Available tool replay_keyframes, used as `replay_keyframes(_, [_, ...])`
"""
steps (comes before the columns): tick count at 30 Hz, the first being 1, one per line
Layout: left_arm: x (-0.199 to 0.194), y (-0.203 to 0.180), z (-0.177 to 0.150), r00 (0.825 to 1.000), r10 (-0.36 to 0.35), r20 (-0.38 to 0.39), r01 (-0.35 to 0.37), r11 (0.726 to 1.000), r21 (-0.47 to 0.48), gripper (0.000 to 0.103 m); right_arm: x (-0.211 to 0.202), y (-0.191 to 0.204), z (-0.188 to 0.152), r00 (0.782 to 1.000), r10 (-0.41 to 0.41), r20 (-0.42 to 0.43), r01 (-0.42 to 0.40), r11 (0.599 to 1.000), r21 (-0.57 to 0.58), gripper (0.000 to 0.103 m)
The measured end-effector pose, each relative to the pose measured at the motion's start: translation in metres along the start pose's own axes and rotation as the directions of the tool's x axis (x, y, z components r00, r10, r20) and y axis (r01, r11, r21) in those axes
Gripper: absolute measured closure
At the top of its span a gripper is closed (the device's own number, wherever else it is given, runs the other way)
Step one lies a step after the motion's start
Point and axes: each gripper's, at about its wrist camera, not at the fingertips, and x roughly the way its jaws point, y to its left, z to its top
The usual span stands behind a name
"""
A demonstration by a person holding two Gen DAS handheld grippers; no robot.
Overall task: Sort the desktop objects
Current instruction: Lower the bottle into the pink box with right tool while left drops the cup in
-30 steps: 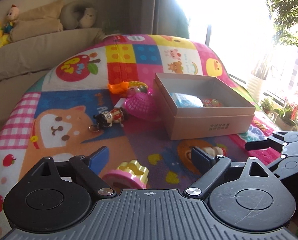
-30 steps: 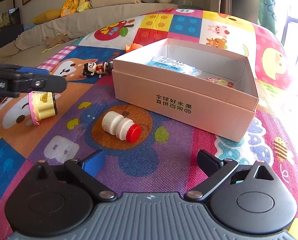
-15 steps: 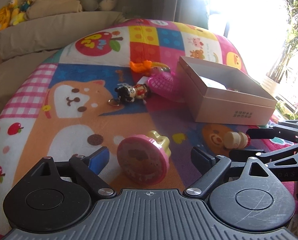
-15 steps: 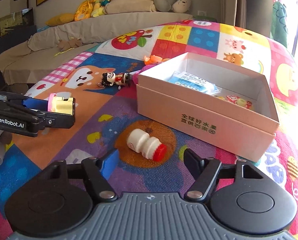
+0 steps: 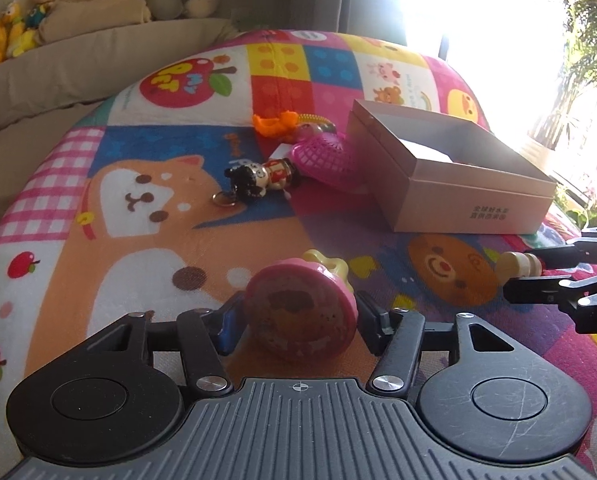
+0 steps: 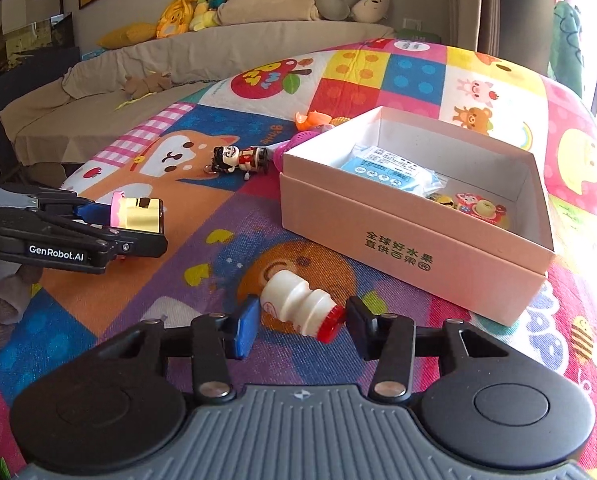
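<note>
My left tongs point(image 5: 300, 316) are clenched on one pink-rimmed round stamp point(image 5: 301, 312) with a yellow handle, its worn face turned toward the wrist camera. My right tongs point(image 6: 300, 322) are released around one small white bottle point(image 6: 298, 304) with a red cap, which lies on its side between the fingers on the cartoon-print mat point(image 6: 226, 208); whether either pad touches it I cannot tell. Ahead and to the right of those tongs sits one open pink cardboard box point(image 6: 414, 248) holding a blue packet point(image 6: 390, 168) and some small trinkets. Beyond the left tongs lie one doll keychain point(image 5: 262, 178), one pink mesh toy point(image 5: 326, 156) against the box, and one orange toy point(image 5: 276, 122).
</note>
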Motion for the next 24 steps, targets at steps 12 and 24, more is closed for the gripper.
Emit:
replay_keyframes(12, [-0.038, -0.081, 0.072, 0.967, -0.144, 0.208, 0.102, 0.974, 0.202, 0.043, -0.096, -0.034, 0.019, 0.974, -0.125, 0.191, 0.139, 0.988, -0.06, 0.056])
replay_keyframes(24, [0.036, -0.148, 0.141, 0.955, -0.222, 0.194, 0.167, 0.95, 0.264, 0.033, -0.103, -0.116, 0.144, 0.933, -0.191, 0.304, 0.172, 0.981, 0.087, 0.056])
